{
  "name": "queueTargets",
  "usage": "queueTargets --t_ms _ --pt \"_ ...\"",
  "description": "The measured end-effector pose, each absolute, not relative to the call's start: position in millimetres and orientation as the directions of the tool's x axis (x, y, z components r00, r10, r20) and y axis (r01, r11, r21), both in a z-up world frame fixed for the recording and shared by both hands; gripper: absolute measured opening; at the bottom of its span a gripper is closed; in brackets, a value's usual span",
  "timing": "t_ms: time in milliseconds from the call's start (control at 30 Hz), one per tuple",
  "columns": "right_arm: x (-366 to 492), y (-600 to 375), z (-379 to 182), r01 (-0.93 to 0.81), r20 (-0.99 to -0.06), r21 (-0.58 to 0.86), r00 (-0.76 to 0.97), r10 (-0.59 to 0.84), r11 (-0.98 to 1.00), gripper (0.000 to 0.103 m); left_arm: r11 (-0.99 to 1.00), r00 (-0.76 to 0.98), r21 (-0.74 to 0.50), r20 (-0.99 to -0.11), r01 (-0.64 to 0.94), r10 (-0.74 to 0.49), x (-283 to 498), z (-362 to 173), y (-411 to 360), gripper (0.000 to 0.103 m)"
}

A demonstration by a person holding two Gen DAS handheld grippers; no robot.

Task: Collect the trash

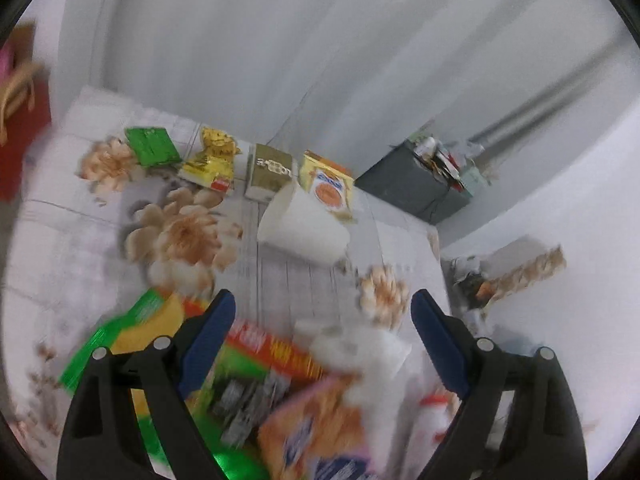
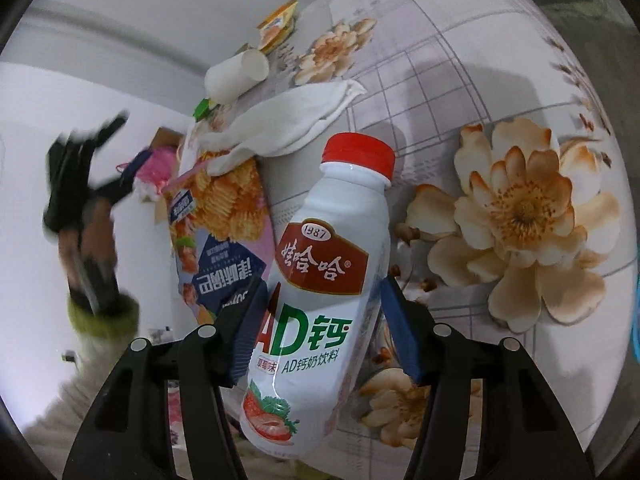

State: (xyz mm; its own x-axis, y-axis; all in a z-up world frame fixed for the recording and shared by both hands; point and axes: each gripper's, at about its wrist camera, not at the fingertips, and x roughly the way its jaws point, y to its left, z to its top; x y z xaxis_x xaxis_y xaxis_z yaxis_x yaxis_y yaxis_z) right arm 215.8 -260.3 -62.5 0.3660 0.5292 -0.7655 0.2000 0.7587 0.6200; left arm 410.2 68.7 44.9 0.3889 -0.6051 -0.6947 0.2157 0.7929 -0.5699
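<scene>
Trash is still spread over the counter (image 1: 80, 216): a paper cup (image 1: 304, 228), cartons and wrappers at the far side. A milk bottle (image 2: 320, 292) is pinched in the right tool (image 2: 324, 332). The left tool (image 1: 320, 344) is spread, nothing held. Collection is judged largely unfinished.

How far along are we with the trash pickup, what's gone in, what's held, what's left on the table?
Done: the grey bin beyond the table already holds litter. In hand: the right tongs grip a red-capped milk bottle; the left tongs are open and empty. Left: paper cup, tissue, chip bag, green packet, yellow wrapper and two small cartons. Most remains.
</scene>
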Motion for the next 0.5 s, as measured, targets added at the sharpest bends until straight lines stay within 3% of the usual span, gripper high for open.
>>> queueTargets --t_ms 100,233,500 --pt "214.9 -265.0 -65.4 0.203 -0.749 0.641 0.378 0.544 0.741 0.059 0.791 0.346 -0.594 -0.718 0.148 -0.603 458.9 30.9 54.7 0.084" --pt "213.5 -269.0 -66.5 0.202 -0.744 0.644 0.388 0.544 0.738 0.067 0.840 0.335 -0.531 -0.776 0.107 -0.534 497.5 11.8 35.2 0.075" --pt "209.6 -275.2 -71.8 0.209 -0.731 0.663 0.387 0.562 0.719 0.071 0.861 0.290 -0.502 -0.815 0.079 -0.502 521.9 -23.8 13.6 0.063"
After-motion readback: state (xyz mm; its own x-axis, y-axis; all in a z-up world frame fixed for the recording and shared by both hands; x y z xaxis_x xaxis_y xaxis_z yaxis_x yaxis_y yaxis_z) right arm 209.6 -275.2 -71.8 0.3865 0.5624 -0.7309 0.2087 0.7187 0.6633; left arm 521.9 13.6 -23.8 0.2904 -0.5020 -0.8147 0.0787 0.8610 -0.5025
